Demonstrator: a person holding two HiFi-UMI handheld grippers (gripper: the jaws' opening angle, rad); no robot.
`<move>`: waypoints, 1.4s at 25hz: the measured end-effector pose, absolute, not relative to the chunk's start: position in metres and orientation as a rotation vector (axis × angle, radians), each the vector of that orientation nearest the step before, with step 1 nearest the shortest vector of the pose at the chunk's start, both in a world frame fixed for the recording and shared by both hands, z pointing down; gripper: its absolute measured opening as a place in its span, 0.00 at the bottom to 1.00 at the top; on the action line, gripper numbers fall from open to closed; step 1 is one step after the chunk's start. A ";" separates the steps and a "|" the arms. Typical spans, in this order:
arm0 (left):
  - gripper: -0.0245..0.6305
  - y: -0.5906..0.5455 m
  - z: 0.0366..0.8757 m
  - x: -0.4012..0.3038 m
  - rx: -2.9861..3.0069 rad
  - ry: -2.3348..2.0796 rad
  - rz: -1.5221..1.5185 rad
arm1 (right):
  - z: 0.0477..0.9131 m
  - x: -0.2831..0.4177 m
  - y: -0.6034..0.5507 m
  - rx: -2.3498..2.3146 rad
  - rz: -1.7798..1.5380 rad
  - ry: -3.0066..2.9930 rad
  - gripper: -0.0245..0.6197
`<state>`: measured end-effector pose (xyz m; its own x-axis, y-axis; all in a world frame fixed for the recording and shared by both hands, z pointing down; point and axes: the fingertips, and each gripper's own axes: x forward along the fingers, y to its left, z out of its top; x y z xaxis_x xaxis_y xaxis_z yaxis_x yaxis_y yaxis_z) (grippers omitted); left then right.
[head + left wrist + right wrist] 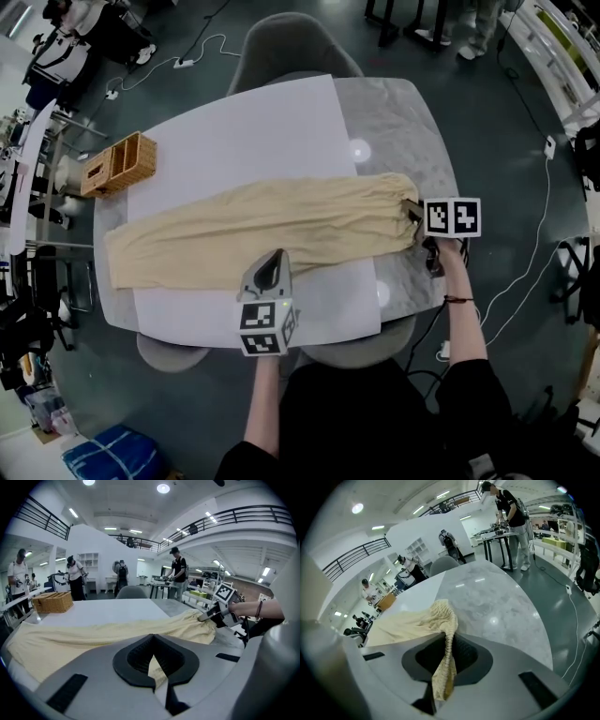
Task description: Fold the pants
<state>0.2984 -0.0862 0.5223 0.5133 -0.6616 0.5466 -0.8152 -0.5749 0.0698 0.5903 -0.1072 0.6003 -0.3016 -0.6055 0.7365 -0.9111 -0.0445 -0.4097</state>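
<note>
well, the long pale-yellow cloth pants [253, 230] lie stretched left to right over the white sheet [272, 131] on the grey marble table [412, 131], with the legs to the left and the gathered waistband at the right. the right gripper [445, 667] is clenched on that waistband, a fold of it caught between its jaws. the left gripper [269, 272] is at the near edge of the pants, mid-length, its jaws pinched on the fabric. a woven wicker basket [120, 164] stands at the far left, apart from the pants.
</note>
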 end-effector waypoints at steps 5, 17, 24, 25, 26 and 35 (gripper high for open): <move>0.05 -0.084 0.510 0.280 2.434 -1.296 0.652 | 0.571 0.579 -0.106 1.574 1.356 -1.994 0.11; 0.05 -0.080 0.477 0.242 2.422 -1.423 0.566 | 0.511 0.543 -0.107 1.493 1.393 -2.103 0.11; 0.05 -0.077 0.471 0.204 2.416 -1.450 0.536 | 0.481 0.506 -0.108 1.481 1.391 -2.172 0.11; 0.05 -0.077 0.471 0.196 2.417 -1.448 0.531 | 0.477 0.498 -0.109 1.484 1.386 -2.183 0.11; 0.05 -0.077 0.470 0.189 2.420 -1.445 0.527 | 0.473 0.491 -0.109 1.489 1.382 -2.193 0.11; 0.05 -0.087 0.453 0.117 2.470 -1.396 0.481 | 0.429 0.420 -0.116 1.568 1.343 -2.262 0.11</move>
